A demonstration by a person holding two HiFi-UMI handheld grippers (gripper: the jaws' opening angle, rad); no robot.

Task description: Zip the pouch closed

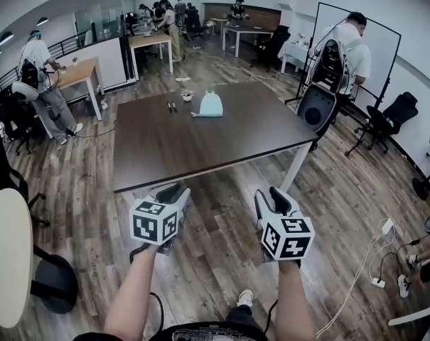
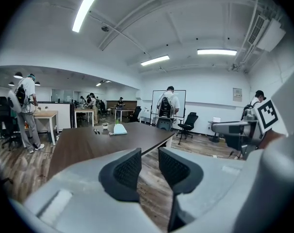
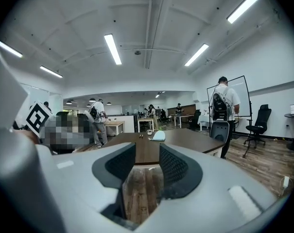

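you hold two grippers, one in each hand, both short of the table's near edge. left gripper (image 2: 149,165): its two jaws stand slightly apart, released, with nothing between them. only wood floor and the table's edge show through the gap. right gripper (image 3: 147,166): its two jaws also stand apart and empty, with wood floor showing in the gap.

one dark table (image 1: 200,144) lies ahead of both pairs of jaws. one pale blue pouch (image 1: 211,106) rests on its far side, well beyond the jaws, and neither gripper touches it. from the left jaws it sits ahead and a little to the left. from the right jaws it sits almost straight ahead, in line with the gap. it is too far off to tell whether its zip is open.

just left of the pouch lie two small dark sticks (image 1: 171,106), side by side. one small bowl (image 1: 187,96) stands behind them.

one person (image 1: 346,48) with a backpack stands beyond the table, right of the jaws. a second person (image 1: 38,73) stands far to their left.
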